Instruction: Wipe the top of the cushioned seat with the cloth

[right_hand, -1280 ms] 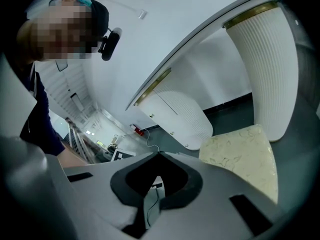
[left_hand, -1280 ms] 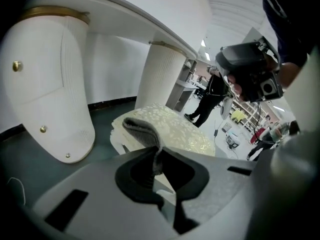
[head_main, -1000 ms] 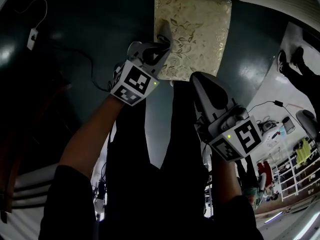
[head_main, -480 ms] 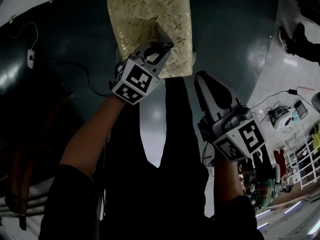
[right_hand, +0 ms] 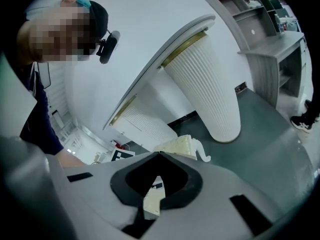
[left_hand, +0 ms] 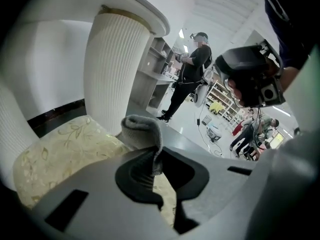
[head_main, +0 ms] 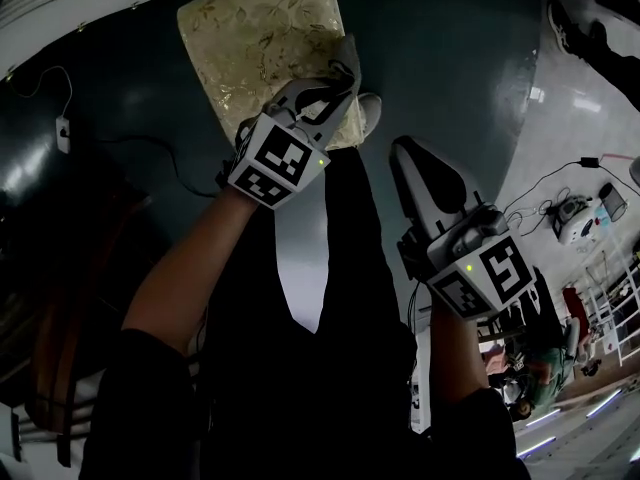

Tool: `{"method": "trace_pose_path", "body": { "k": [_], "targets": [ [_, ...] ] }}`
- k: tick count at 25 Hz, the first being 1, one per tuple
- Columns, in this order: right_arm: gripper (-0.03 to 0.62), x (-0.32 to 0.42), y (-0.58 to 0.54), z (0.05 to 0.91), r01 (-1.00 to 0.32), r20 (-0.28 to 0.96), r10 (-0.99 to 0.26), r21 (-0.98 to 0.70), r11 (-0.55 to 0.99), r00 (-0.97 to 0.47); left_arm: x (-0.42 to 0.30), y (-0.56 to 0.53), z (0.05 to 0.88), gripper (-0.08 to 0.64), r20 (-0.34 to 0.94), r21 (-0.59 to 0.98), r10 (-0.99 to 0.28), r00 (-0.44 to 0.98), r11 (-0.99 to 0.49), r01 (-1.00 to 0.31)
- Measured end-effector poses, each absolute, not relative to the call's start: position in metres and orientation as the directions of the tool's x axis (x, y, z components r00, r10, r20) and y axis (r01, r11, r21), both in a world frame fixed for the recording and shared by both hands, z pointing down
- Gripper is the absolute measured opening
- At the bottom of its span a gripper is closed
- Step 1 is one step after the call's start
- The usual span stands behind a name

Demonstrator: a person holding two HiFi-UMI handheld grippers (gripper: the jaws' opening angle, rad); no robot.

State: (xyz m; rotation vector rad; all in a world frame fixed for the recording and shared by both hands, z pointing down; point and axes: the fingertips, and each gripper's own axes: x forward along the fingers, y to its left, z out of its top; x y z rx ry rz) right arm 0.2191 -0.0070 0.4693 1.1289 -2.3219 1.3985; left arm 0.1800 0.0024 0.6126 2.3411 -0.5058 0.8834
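Observation:
The cushioned seat has a pale gold leaf-pattern top and lies at the top of the head view. My left gripper is over its near right corner, shut on a grey cloth that hangs past the seat's edge. In the left gripper view the cloth sticks up folded between the jaws, with the seat just below. My right gripper hovers off the seat to the right, shut and empty. The right gripper view shows the seat and the cloth end beyond the closed tips of my right gripper.
A white ribbed pedestal rises right behind the seat, and a second one stands nearby. Dark glossy floor surrounds the seat. A person stands farther off. Cables and a plug lie at the left.
My left gripper has carried the cloth across the seat's near edge from its left part to its right corner. The right gripper has stayed off the seat.

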Motion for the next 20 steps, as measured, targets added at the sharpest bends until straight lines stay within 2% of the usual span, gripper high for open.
{"method": "trace_pose_path", "body": {
  "k": [9,20],
  "targets": [
    [0.026,0.163,-0.004,0.468,-0.674,0.516,-0.454,-0.664,0.323,-0.726,0.117,0.013,0.595,0.018,0.683,0.385,-0.226,0.695,-0.697,-0.605],
    [0.026,0.026,0.016,0.451,-0.589,0.492,-0.323,-0.679,0.439,-0.808,-0.04,0.072,0.581,0.018,0.732,0.372,-0.316,0.604,-0.558,-0.742]
  ]
}}
